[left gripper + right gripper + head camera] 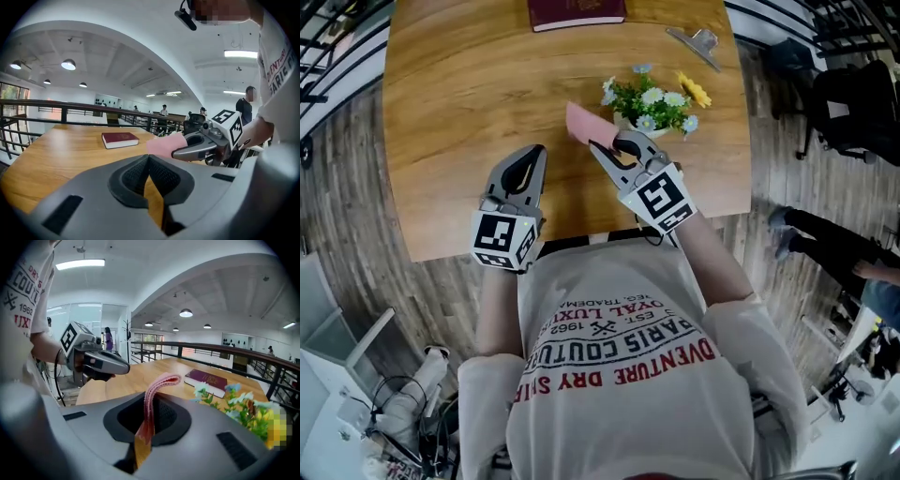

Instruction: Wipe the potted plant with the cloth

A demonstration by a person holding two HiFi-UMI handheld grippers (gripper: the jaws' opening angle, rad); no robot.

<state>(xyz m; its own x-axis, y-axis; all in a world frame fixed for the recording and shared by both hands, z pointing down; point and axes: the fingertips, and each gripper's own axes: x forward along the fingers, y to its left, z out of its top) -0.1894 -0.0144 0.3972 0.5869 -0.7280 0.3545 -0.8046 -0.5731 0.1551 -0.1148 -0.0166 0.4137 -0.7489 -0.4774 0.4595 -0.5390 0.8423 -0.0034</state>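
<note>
the right tongs (pixel 149 420) are clamped on one end of a folded pink cloth (pixel 579 124), whose free fold sticks up and forward past the pads, at the middle of the head view. the left tongs (pixel 149 161) are closed on nothing, lower left of centre, near the desk (pixel 450 131) edge. the plant (pixel 654 103), a small bunch of white, blue and yellow flowers, stands on the desk just right of the cloth, upper right of centre; whether cloth and leaves touch i cannot tell. the cloth looks soft, light and floppy, so the free fold will likely bend rather than press hard. the plant looks light and easy to tip or push along the desk, its thin stems and petals fragile. the safer hold is probably low at its base, mostly hidden behind the right tongs, not the foliage.
</note>
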